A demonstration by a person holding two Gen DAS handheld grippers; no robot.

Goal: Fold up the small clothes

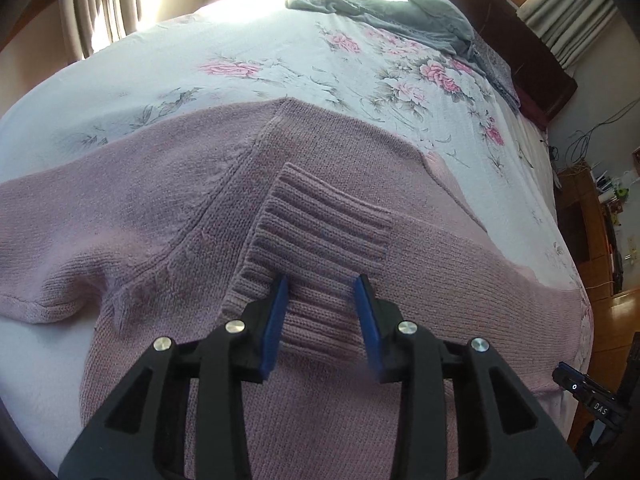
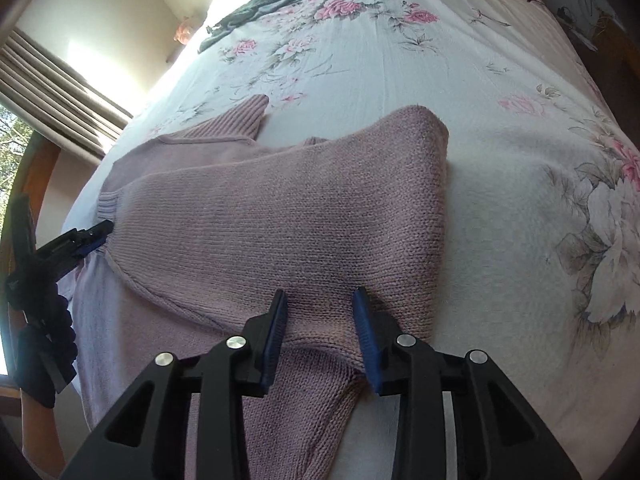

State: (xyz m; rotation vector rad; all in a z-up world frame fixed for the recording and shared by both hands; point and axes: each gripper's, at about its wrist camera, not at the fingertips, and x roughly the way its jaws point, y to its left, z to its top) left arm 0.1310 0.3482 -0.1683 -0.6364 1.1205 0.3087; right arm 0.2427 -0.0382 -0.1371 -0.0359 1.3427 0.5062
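A mauve knitted sweater [image 1: 168, 200] lies flat on the flowered bedsheet [image 1: 280, 52]. One sleeve is folded across its body, and the ribbed cuff [image 1: 320, 220] rests on the knit. My left gripper [image 1: 323, 286] stands open just above that cuff, a blue pad on either side of the ribbing. In the right wrist view the sweater [image 2: 288, 216] shows a folded side panel with a rounded far corner. My right gripper [image 2: 320, 298] is open over the near fold of the knit. The left gripper [image 2: 90, 236] shows at the far left beside the cuff.
A grey garment [image 1: 384, 12] and a patterned blue cloth [image 1: 496, 68] lie at the head of the bed by the dark headboard [image 1: 532, 52]. Curtains [image 1: 576, 12] hang at the window. Wooden furniture [image 1: 600, 248] and floor lie to the right of the bed.
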